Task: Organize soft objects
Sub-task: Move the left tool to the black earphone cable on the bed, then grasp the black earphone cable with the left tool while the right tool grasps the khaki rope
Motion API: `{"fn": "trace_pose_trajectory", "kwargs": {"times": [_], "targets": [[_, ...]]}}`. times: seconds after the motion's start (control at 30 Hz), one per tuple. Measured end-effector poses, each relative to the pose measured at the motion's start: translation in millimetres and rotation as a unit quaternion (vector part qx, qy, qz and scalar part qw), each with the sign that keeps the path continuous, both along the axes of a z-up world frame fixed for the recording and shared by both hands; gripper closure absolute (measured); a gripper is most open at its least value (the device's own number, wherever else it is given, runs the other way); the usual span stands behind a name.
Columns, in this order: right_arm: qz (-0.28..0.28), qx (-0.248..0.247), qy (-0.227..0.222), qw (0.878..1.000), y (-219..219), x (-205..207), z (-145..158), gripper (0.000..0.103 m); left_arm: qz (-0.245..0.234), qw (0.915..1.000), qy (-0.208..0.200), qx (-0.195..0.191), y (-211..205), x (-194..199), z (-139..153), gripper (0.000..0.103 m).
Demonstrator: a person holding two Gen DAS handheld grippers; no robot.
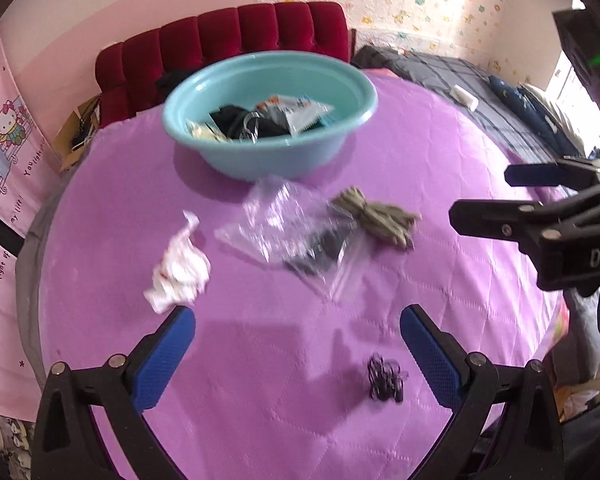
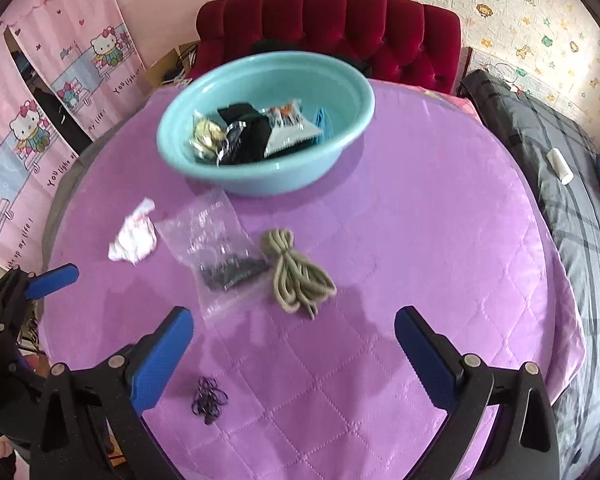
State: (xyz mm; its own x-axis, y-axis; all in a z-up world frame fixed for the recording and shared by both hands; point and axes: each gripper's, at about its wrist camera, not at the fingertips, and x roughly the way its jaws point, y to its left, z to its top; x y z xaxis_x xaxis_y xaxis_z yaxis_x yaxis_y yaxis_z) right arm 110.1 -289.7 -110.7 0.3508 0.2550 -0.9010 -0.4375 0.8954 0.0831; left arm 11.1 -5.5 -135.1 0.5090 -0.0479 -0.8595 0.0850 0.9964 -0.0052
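A round table with a purple quilted cloth (image 2: 420,240) holds a teal basin (image 2: 266,80) at its far side. The basin contains dark fabric, foil packets and a white wrapper. In front of the basin, from left to right, lie a crumpled white cloth (image 2: 134,236), a clear plastic bag (image 2: 216,240) with dark items inside, and a coiled beige cord (image 2: 296,276) touching the bag's edge. A small tangle of black hair ties (image 2: 209,399) lies nearer the camera.

The left gripper (image 1: 298,354) hovers above the cloth, jaws wide apart and empty, near the hair ties. The right gripper (image 2: 294,354) also hovers with jaws wide apart, holding nothing.
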Motion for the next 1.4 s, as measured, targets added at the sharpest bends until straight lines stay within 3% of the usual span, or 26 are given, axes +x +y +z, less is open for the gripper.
{"fn": "trace_pose_trajectory", "kwargs": {"times": [0.37, 1.0, 1.1, 1.17, 1.23, 1.27, 1.3, 1.4], "targets": [[-0.009, -0.025, 0.026, 0.999, -11, -24, -48, 0.000, -0.024, 0.9989, 0.041, 0.002, -21, -33, -41, 0.000], [-0.038, -0.028, 0.066, 0.997, -44, -31, -76, 0.000, -0.045, 0.9948, 0.091, -0.001, -51, -29, -86, 0.000], [-0.040, -0.026, 0.072, 0.996, -48, -31, -79, 0.000, -0.051, 0.9935, 0.101, -0.005, -59, -26, -94, 0.010], [-0.040, -0.024, 0.075, 0.996, -50, -31, -81, 0.000, -0.053, 0.9926, 0.109, -0.006, -62, -24, -99, 0.036], [-0.041, -0.023, 0.076, 0.996, -51, -30, -83, 0.000, -0.056, 0.9917, 0.116, -0.001, -66, -22, -103, 0.048], [-0.041, -0.023, 0.077, 0.996, -53, -29, -83, 0.000, -0.057, 0.9916, 0.116, 0.001, -67, -21, -104, 0.067], [-0.041, -0.021, 0.077, 0.996, -54, -28, -83, 0.000, -0.060, 0.9917, 0.114, -0.010, -67, -21, -103, 0.075], [-0.040, -0.019, 0.077, 0.996, -53, -25, -82, 0.000, -0.057, 0.9913, 0.115, -0.028, -64, -18, -100, 0.078]]}}
